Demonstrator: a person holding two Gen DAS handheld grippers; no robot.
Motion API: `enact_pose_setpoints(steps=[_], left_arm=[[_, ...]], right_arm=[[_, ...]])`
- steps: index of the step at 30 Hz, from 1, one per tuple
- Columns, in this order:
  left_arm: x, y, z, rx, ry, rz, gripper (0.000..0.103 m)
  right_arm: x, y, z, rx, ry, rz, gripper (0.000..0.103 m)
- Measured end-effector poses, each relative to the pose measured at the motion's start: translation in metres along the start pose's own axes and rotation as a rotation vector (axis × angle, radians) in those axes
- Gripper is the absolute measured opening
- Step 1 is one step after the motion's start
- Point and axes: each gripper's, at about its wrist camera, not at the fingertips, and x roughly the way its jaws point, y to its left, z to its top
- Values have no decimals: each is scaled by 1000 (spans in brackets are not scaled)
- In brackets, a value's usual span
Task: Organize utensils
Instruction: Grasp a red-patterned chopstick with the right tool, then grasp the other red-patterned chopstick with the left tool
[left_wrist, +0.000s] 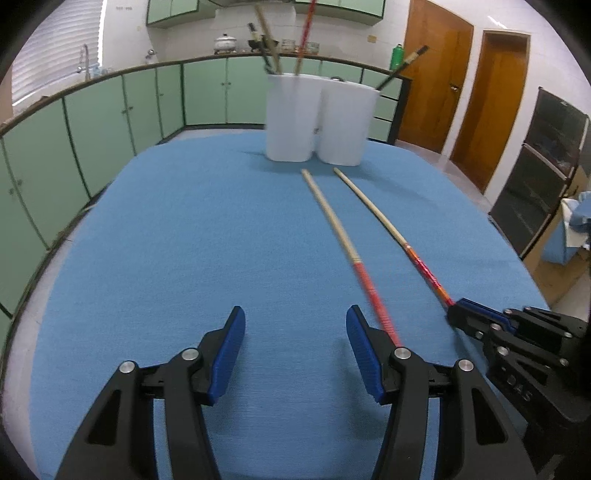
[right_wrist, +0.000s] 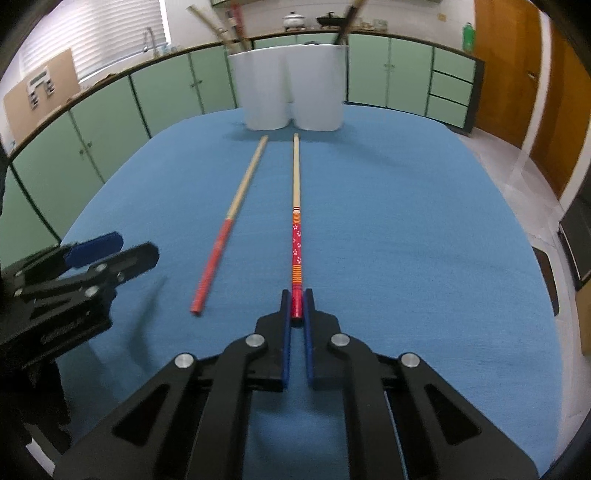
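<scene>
While two chopsticks lie loose: task unfinished.
Done: several utensils stand in white holder (right_wrist: 291, 88), frame top.
Right hand-held gripper (right_wrist: 297, 308): clamped on patterned chopstick (right_wrist: 296, 236).
Left hand-held gripper (left_wrist: 295, 354): jaws apart, empty, beside plain red chopstick (left_wrist: 343, 240).

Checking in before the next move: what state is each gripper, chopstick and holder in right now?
Left gripper: open, holding nothing.
Right gripper: shut on patterned chopstick.
Patterned chopstick: flat on the blue cloth, red end gripped.
Plain red chopstick: flat, free.
White holder: upright, utensils inside.
</scene>
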Motion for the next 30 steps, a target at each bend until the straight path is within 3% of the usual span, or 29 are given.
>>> enact_pose_setpoints(steps=[9,14,19,24,28,30], left_arm=[[13,-31,-5,17,44,-56,56],[20,-41,-4,35,51,-14,55],[20,-42,-5,46,51,43,43],[18,-25,-4,-29,42,52,16],[18,-25,-4,-21,44,59,17],[19,-29,-3,-1,46,64,22]], right_arm=[[1,-20,-2,46,3,12,5],[0,-20,-3,46,3,16,5],[1,-20,-3,45,5,18,5],[1,-17,-4,32,8,21,6],[1,-18,-4,26,11,15,6],[2,-17,-4,22,11,10,6]])
